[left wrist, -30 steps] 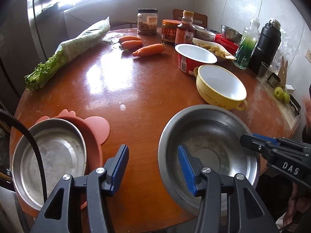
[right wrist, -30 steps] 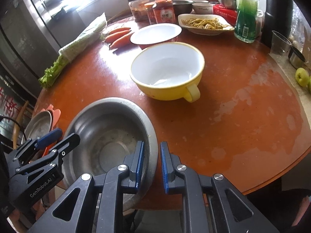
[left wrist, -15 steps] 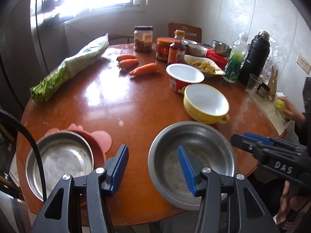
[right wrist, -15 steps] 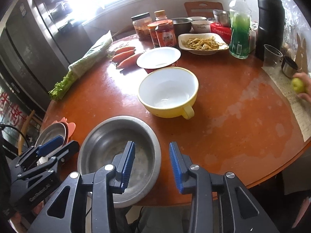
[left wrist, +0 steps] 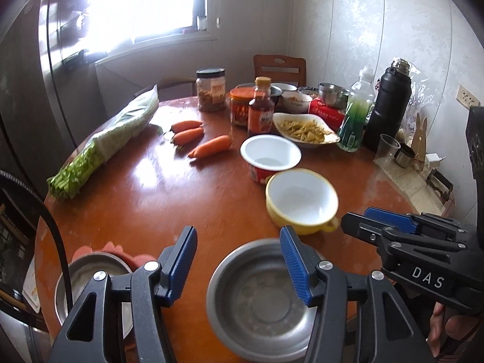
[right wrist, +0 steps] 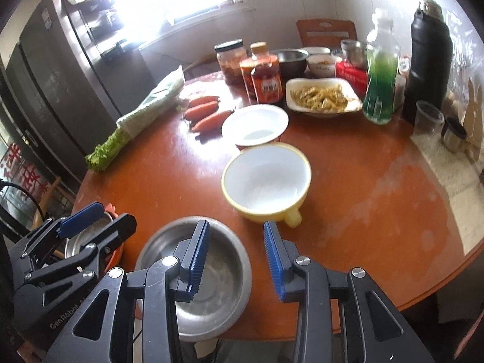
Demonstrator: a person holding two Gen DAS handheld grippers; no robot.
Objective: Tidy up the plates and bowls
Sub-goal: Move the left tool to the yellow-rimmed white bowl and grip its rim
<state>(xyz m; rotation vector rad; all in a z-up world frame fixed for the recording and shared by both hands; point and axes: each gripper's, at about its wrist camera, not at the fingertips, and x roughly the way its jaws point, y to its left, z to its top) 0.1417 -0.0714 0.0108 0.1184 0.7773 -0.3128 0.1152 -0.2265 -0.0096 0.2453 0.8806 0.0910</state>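
A large steel bowl (left wrist: 260, 299) (right wrist: 211, 275) sits at the table's near edge, free of both grippers. A smaller steel plate (left wrist: 90, 275) lies on a pink plate (left wrist: 133, 257) at the near left. A yellow bowl with a handle (left wrist: 302, 202) (right wrist: 266, 178) stands behind the steel bowl, and a white bowl with a red outside (left wrist: 270, 157) (right wrist: 254, 125) behind that. My left gripper (left wrist: 239, 263) is open and empty above the near edge. My right gripper (right wrist: 236, 257) is open and empty over the steel bowl's right rim.
The round brown table (right wrist: 363, 181) holds bagged greens (left wrist: 115, 139), three carrots (left wrist: 208, 146), jars and a sauce bottle (left wrist: 260, 112), a dish of food (left wrist: 305, 128), a green bottle (right wrist: 379, 90), a black flask (right wrist: 426, 63) and a plastic cup (right wrist: 428, 118). A fridge (right wrist: 45, 96) stands left.
The right gripper let go of the steel bowl's rim and opened. Both grippers drew back and up from the table. A hand with a green fruit at the right edge is gone.
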